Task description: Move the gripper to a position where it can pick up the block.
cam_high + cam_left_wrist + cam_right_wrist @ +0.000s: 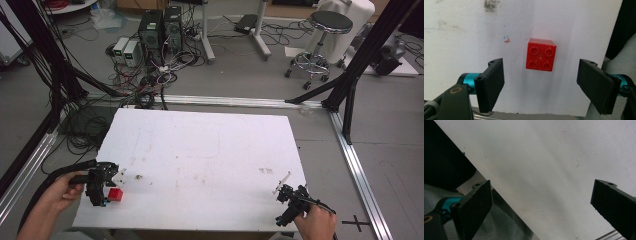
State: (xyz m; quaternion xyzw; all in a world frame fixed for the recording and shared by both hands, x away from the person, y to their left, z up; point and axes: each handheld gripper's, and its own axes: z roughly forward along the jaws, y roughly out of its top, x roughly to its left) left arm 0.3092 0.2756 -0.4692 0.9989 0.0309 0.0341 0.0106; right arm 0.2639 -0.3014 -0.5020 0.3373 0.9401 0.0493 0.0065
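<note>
I see my left gripper (102, 187) at the near left corner of the white table (200, 150), its jaws spread wide. The red brick (541, 54) lies studs-up on the table between those jaws, touching neither one, close to the table's near edge. In the high view the brick (116, 194) sits just beside the gripper. My right gripper (289, 200) is over the near right corner, well apart from the brick, its jaws also wide apart with nothing between them but bare table (554, 170).
</note>
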